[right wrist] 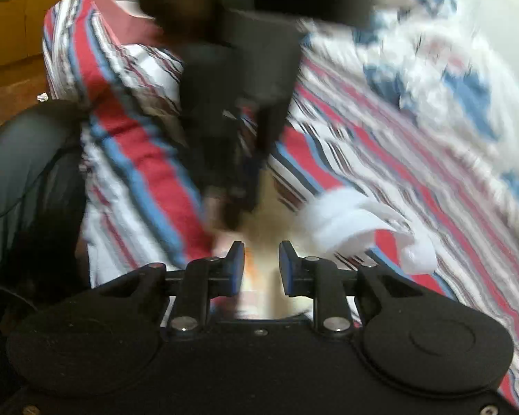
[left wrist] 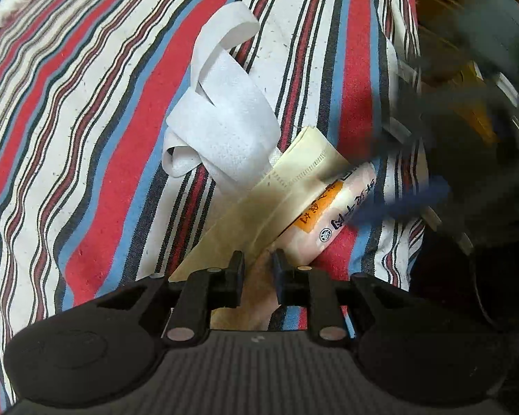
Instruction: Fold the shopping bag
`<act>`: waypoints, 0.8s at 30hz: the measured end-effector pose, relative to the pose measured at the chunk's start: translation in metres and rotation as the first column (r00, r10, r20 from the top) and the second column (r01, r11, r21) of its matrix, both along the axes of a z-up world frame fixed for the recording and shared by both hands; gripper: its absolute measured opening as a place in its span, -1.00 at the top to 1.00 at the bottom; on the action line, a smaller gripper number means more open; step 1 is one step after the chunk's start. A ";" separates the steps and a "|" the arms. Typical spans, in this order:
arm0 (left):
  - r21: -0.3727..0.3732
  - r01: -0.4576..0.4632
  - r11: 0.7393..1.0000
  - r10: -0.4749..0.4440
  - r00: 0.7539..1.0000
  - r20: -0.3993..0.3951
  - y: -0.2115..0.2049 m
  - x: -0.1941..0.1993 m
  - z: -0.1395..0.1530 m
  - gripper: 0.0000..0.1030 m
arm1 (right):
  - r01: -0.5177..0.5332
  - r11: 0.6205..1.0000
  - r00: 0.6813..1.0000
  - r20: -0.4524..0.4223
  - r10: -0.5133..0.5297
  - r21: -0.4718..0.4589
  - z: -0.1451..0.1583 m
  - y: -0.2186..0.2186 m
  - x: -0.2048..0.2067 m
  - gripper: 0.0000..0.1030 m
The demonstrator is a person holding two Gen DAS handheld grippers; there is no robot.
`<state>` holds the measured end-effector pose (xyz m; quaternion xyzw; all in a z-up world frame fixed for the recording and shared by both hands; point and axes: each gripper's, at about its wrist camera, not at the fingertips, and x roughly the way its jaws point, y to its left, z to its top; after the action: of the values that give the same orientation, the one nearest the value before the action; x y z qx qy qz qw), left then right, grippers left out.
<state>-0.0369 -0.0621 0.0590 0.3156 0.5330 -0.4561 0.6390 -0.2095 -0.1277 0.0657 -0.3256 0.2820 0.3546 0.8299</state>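
Left wrist view. Your left gripper (left wrist: 257,259) points steeply down over the striped cloth (left wrist: 86,138), a red, blue, black and white cover that fills the frame. The shopping bag (left wrist: 294,207) lies just ahead of the tongs, running from 6 o'clock toward 2 o'clock. It is already reduced to a narrow, layered strip: cream panels folded lengthwise, with an orange label and printed characters showing on the outer layer. Its white handles (left wrist: 221,131) spill loose at 11 o'clock from the bag body, looped and twisted over one another. The tongs stand narrowly apart with the near end of the bag between them; whether the pads actually press the fabric you cannot tell from this angle.

Right wrist view. Your right gripper (right wrist: 261,259) is heavily blurred by motion. Its blue-faced tongs are slightly spread, with cream and orange bag material visible in the gap, but contact cannot be confirmed. The left gripper appears at 12 o'clock as a dark smear, and the white handles sit at 3 o'clock.

Progress, as a judgement: the lengthwise folds look done, and the task seems past its midpoint. What remains is probably to tuck or lay the handles flat and to fold or roll the strip into a compact packet.
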 end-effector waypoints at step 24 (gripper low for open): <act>-0.202 -0.225 0.953 0.160 0.942 -0.295 0.050 0.037 -0.020 0.65 | -0.235 0.940 0.936 0.204 0.287 -0.247 -0.049 -0.010 0.021 0.51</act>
<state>-0.0004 -0.0123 0.0385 0.1181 0.5880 -0.4897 0.6329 -0.1882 -0.1376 0.0171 -0.4895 0.1721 0.3877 0.7619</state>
